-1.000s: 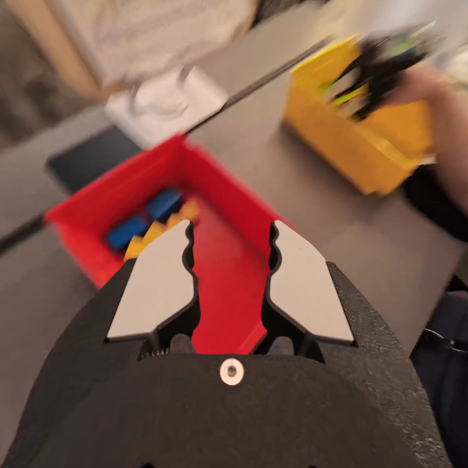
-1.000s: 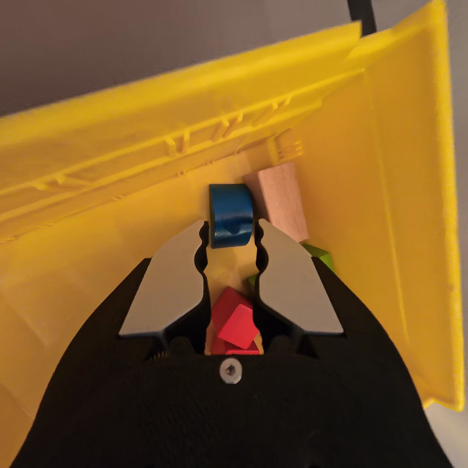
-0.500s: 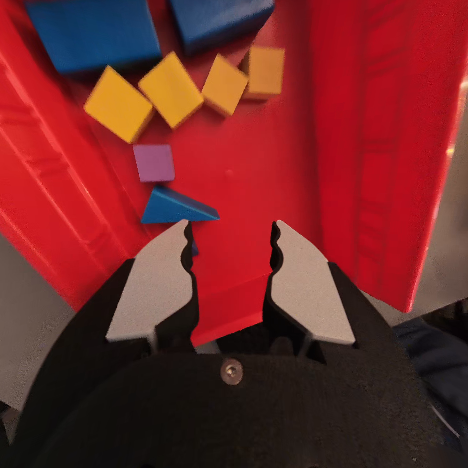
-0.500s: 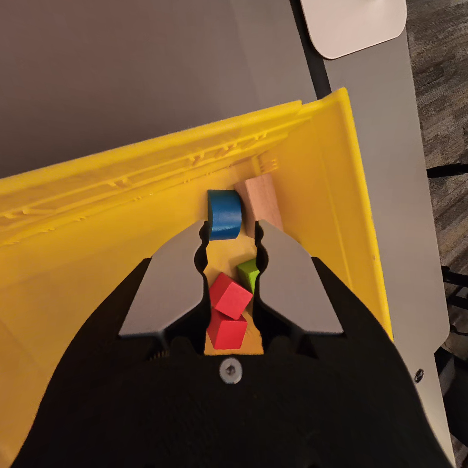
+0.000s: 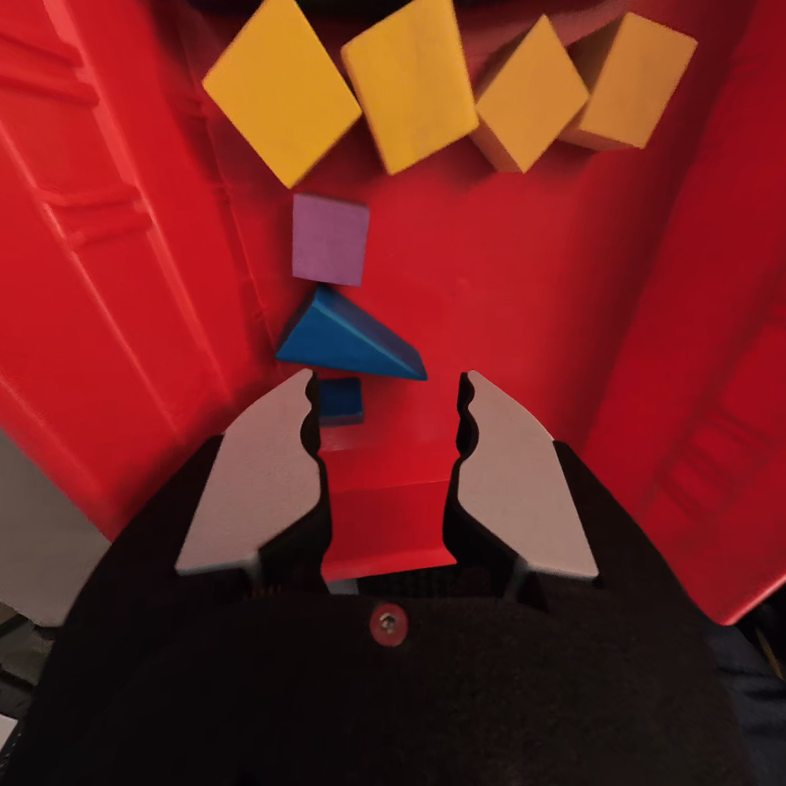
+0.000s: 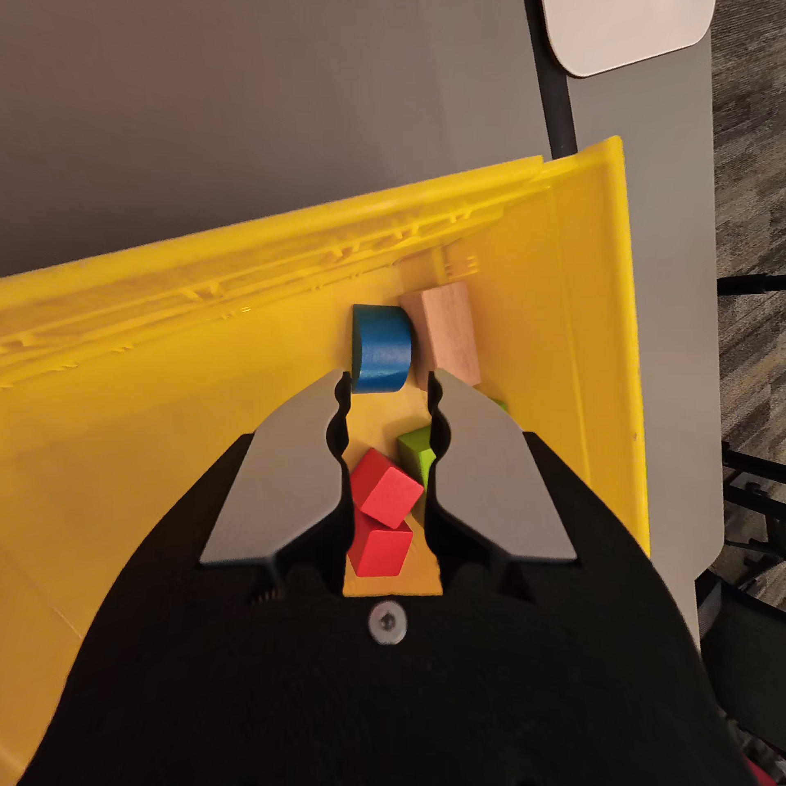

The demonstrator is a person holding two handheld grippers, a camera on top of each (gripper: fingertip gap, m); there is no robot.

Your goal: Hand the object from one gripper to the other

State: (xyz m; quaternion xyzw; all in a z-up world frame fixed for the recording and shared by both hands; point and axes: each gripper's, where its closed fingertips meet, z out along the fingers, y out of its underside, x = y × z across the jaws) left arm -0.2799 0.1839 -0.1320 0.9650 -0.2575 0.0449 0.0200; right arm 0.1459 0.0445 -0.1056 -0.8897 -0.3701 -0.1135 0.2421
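- The left gripper (image 5: 386, 376) hangs over the red bin (image 5: 110, 297) with its jaws apart and nothing between them; the near wall of the bin shows in the gap.
- Just ahead of its left fingertip lies a small blue block (image 5: 341, 402), and directly beyond that a blue wedge (image 5: 346, 340), long axis crosswise, its thin end pointing right toward the gap. I judge this the likeliest pick; the left gripper is the nearer one.
- Past the wedge sits a purple cube (image 5: 329, 240), then a row of four yellow blocks (image 5: 408, 81) across the far end.
- The right gripper (image 6: 389, 374) is over the yellow bin (image 6: 170, 383), jaws apart and empty.
- Seen through its gap are two red cubes (image 6: 385, 519), one leaning on the other, and a green block (image 6: 414, 451) at the right finger.
- Beyond the tips, a blue half-round block (image 6: 380, 348) stands against the bin's far wall, beside a bare wood block (image 6: 448, 331).
- No handover has begun.
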